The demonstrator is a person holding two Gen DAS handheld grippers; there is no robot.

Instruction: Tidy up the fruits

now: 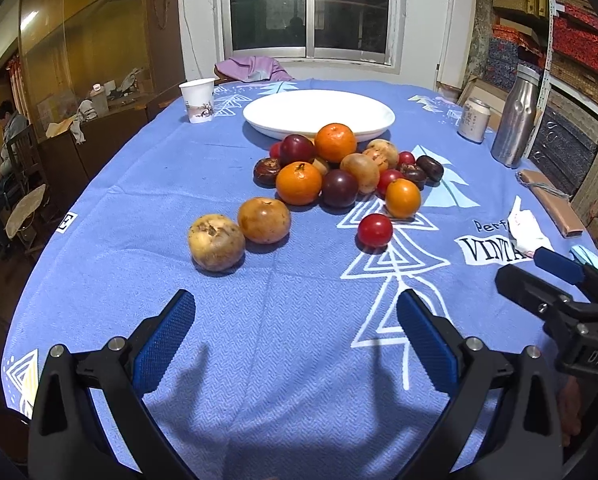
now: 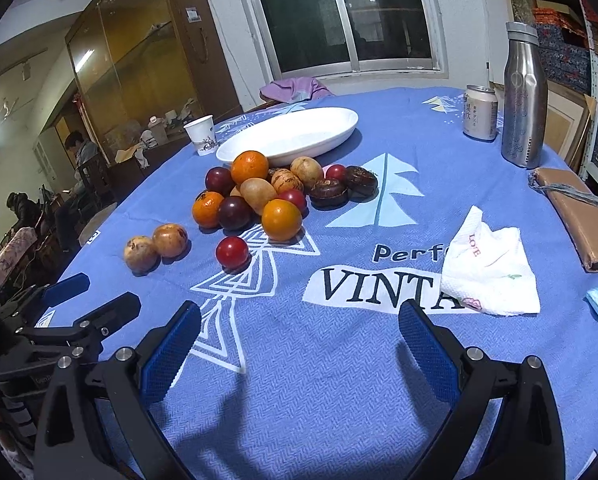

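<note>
A pile of fruit (image 1: 339, 168) lies on the blue tablecloth in front of an empty white plate (image 1: 319, 114): oranges, dark plums, tan and dark brown fruits. Two tan fruits (image 1: 217, 242) lie apart at the left, and a red fruit (image 1: 375, 230) lies alone in front. In the right wrist view the pile (image 2: 259, 192) and the plate (image 2: 291, 136) are at centre left. My left gripper (image 1: 295, 312) is open and empty above the cloth, short of the fruit. My right gripper (image 2: 299, 320) is open and empty, also short of the fruit; it shows at the right of the left wrist view (image 1: 539, 276).
A paper cup (image 1: 197, 100) stands at the back left. A drink can (image 2: 479, 112) and a steel bottle (image 2: 525, 96) stand at the back right. A crumpled tissue (image 2: 491, 268) and a brown pouch (image 2: 579, 216) lie at the right.
</note>
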